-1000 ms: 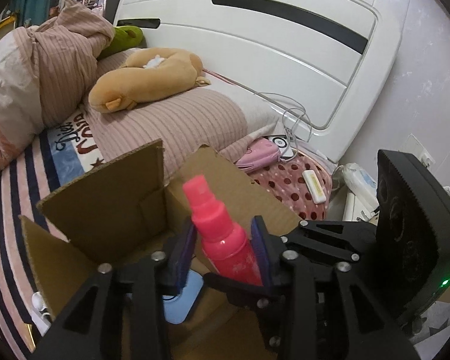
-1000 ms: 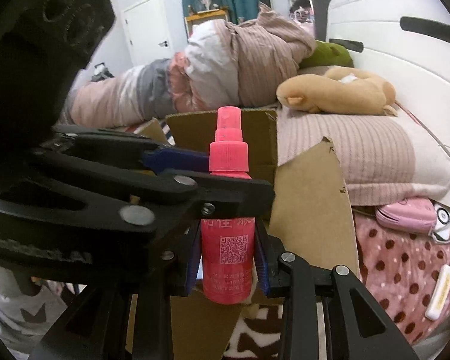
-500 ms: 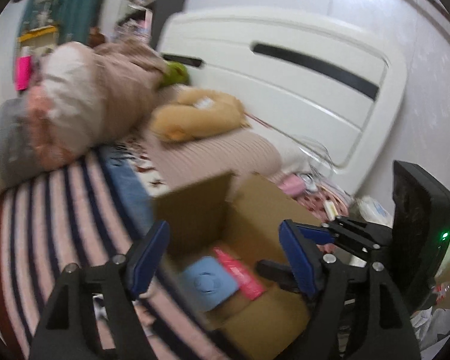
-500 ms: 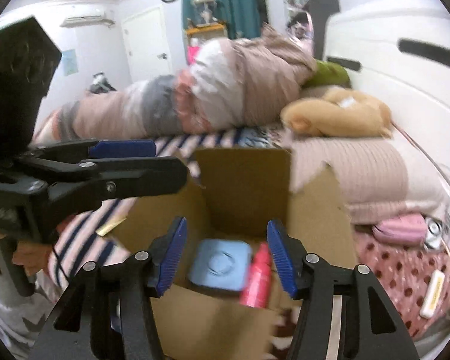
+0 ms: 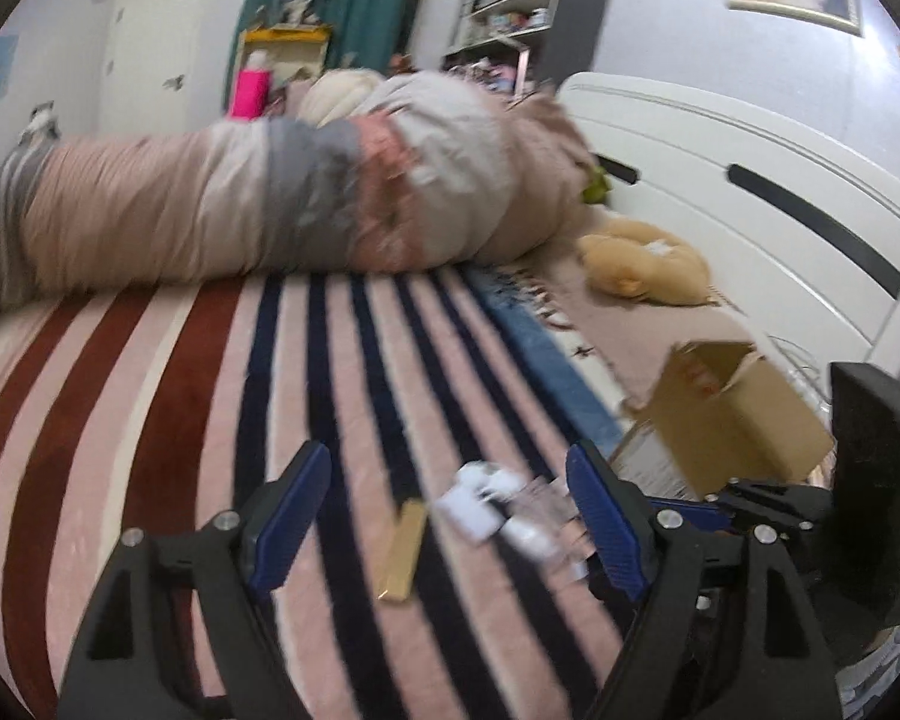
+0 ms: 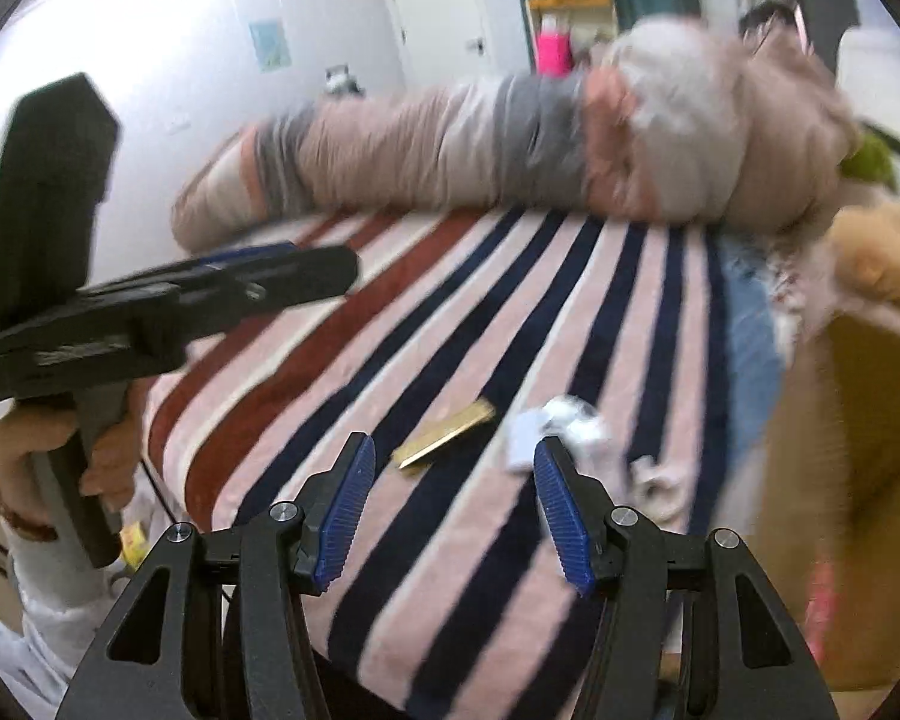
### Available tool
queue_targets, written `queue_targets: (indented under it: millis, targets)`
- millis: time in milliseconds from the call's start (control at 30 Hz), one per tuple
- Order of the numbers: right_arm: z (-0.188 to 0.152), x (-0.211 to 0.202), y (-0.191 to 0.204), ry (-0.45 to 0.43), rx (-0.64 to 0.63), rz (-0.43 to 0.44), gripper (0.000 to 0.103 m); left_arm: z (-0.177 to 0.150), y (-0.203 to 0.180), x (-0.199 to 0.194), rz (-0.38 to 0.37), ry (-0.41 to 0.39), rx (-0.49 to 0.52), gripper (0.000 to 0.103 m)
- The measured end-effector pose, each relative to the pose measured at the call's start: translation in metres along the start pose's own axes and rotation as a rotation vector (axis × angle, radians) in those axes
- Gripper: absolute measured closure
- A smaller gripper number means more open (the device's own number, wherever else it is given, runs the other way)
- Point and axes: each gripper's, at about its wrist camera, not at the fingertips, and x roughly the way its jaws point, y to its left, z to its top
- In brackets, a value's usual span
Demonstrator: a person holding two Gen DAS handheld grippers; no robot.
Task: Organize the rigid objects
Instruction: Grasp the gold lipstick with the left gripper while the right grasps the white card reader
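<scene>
My left gripper (image 5: 444,516) is open and empty above the striped bed cover (image 5: 210,420). A flat gold bar (image 5: 401,552) and a white blurred object (image 5: 480,498) lie on the cover between its fingers. My right gripper (image 6: 450,510) is also open and empty. The gold bar (image 6: 444,433) and the white object (image 6: 546,432) lie just beyond its fingertips. The cardboard box (image 5: 732,414) stands at the right; its wall shows in the right wrist view (image 6: 858,450). The left gripper's body shows in the right wrist view (image 6: 150,306), held by a hand.
A rolled pink and grey duvet (image 5: 270,204) lies across the far side of the bed. A tan plush toy (image 5: 642,264) rests by the white headboard (image 5: 780,210). A crumpled clear or white item (image 6: 654,480) lies near the box.
Both grippers let go of the pink spray bottle, which lay in the box half a second ago. Both have opened and swung left, away from the box, over the striped cover.
</scene>
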Motion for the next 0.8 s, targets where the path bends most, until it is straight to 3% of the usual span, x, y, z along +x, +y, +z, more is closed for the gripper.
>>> queue_targets:
  millis: [133,200,400,600,633,700,800]
  targets:
    - [-0.010,0.052,-0.002,0.085,0.027,-0.014,0.052,-0.020,0.031,0.018,0.026,0.052,-0.061,0.024]
    - [-0.014,0.073,-0.007,0.112,0.039,-0.020,0.058,-0.028,0.038,0.024,0.032,0.069,-0.081,0.024]
    - [-0.016,0.115,-0.009,0.145,0.115,0.142,0.058,-0.039,0.051,0.037,0.039,0.108,-0.110,0.024]
    - [-0.009,0.157,-0.001,0.162,0.151,0.124,0.055,-0.044,0.064,0.040,0.045,0.119,-0.139,0.024]
    - [-0.009,0.162,0.001,0.171,0.148,0.106,0.059,-0.045,0.066,0.041,0.048,0.122,-0.141,0.024]
    - [-0.011,0.169,0.011,0.157,0.101,0.113,0.080,-0.048,0.070,0.041,0.053,0.130,-0.151,0.024]
    - [-0.013,0.166,0.022,0.148,0.041,0.176,0.083,-0.051,0.076,0.044,0.058,0.142,-0.174,0.024]
